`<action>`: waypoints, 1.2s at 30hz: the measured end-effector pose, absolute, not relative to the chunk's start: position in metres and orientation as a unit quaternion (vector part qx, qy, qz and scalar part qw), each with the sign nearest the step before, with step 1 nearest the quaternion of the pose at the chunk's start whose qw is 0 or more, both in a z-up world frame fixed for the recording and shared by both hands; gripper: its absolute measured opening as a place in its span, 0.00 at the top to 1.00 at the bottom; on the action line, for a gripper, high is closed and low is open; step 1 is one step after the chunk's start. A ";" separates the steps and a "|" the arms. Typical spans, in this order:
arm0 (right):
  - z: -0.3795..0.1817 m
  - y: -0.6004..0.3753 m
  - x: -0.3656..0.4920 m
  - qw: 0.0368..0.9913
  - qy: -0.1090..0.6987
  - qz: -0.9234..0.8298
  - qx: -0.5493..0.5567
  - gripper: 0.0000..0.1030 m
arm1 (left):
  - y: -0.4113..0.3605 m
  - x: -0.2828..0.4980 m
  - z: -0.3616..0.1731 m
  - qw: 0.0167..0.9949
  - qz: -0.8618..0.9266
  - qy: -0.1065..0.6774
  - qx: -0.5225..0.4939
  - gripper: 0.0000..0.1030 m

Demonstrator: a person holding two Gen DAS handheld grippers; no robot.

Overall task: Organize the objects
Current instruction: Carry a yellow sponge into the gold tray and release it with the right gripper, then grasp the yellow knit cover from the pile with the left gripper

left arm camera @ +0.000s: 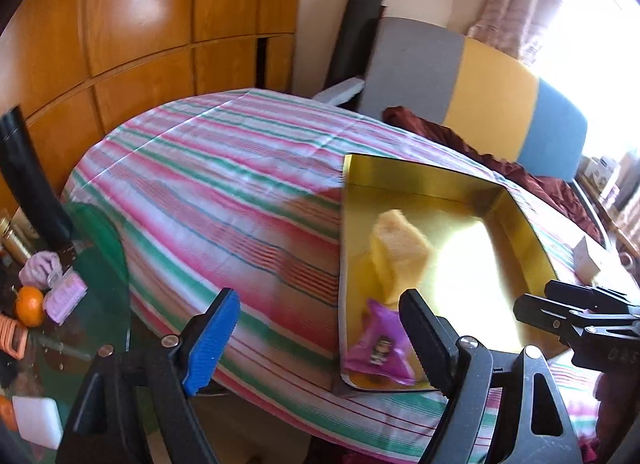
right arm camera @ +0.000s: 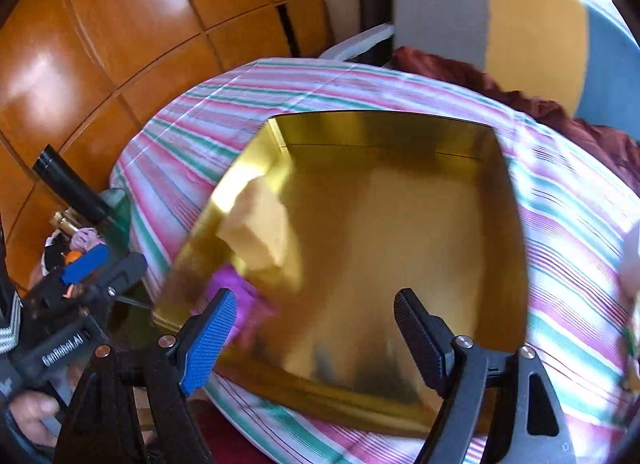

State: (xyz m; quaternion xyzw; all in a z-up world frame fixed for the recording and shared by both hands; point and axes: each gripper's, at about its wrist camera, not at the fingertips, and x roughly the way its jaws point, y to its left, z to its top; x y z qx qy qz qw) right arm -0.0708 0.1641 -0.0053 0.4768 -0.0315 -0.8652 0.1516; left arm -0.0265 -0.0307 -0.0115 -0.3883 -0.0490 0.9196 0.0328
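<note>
Both jaws gape with nothing in them, the right gripper over the gold box, where the yellow sponge and purple packet lie, so a careless dip could bump its wall.

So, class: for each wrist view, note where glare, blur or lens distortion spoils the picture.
Left wrist view: window light blows out the floor of the shiny gold rectangular tray, and the fisheye bows the orange wooden cabinet panels. Right wrist view: motion blur smears the striped pink-and-green tablecloth and the tray's contents.
</note>
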 end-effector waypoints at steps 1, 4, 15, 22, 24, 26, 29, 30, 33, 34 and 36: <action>-0.004 0.172 -0.066 0.144 -0.034 -0.868 0.474 0.20 | -0.026 -0.025 -0.010 0.038 0.920 -0.043 -0.387 0.20; 0.000 0.197 -0.053 0.125 -0.045 -0.876 0.464 0.20 | -0.009 -0.020 -0.005 0.054 0.923 -0.020 -0.381 0.20; 0.013 0.298 -0.022 0.027 -0.094 -0.894 0.437 0.20 | 0.047 -0.005 0.001 0.116 0.917 0.032 -0.380 0.19; 0.016 0.372 -0.004 -0.055 -0.139 -0.894 0.421 0.20 | 0.085 0.001 0.002 0.156 0.910 0.065 -0.378 0.18; 0.017 0.393 0.002 -0.076 -0.149 -0.894 0.416 0.20 | 0.096 0.003 0.002 0.167 0.908 0.074 -0.377 0.18; 0.019 0.411 0.008 -0.097 -0.162 -0.892 0.410 0.20 | 0.106 0.004 0.002 0.177 0.906 0.083 -0.376 0.18; 0.021 0.442 0.019 -0.130 -0.183 -0.889 0.400 0.20 | 0.118 0.006 0.001 0.194 0.902 0.092 -0.376 0.17; 0.023 0.453 0.023 -0.142 -0.190 -0.887 0.395 0.20 | 0.123 0.006 0.001 0.200 0.900 0.095 -0.376 0.17; 0.026 0.488 0.032 -0.180 -0.211 -0.882 0.380 0.20 | 0.134 0.009 0.002 0.217 0.896 0.105 -0.374 0.17; 0.027 0.501 0.036 -0.193 -0.221 -0.881 0.372 0.20 | 0.138 0.010 0.002 0.223 0.894 0.108 -0.373 0.17; 0.027 0.525 0.045 -0.219 -0.239 -0.875 0.360 0.20 | 0.148 0.011 0.002 0.235 0.891 0.114 -0.373 0.17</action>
